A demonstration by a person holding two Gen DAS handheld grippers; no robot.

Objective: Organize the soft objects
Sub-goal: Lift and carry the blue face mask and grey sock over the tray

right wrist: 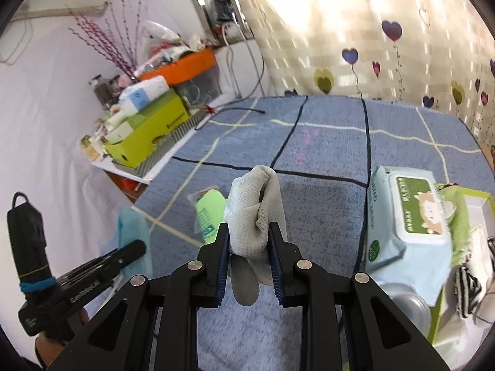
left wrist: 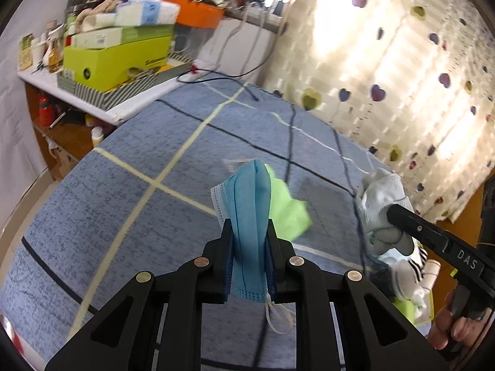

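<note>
My left gripper (left wrist: 249, 227) is shut on a folded blue face mask (left wrist: 250, 204) and holds it above the blue checked bed cover (left wrist: 130, 204). Its white ear loop (left wrist: 278, 315) hangs below. My right gripper (right wrist: 249, 232) is shut on a bunched grey-white sock (right wrist: 258, 207), also above the cover. The sock shows in the left wrist view (left wrist: 380, 198) with the right gripper (left wrist: 393, 213). The mask shows in the right wrist view (right wrist: 133, 228) at the left gripper's tip (right wrist: 136, 247). A green packet (right wrist: 208, 213) lies on the cover between them.
A pale blue wet-wipes pack (right wrist: 408, 219) lies on a green box (right wrist: 464, 213) at the right, with striped socks (right wrist: 470, 287) beside it. A cluttered white shelf (left wrist: 102, 61) with lime and orange boxes stands left. A heart-print curtain (left wrist: 402, 77) hangs behind.
</note>
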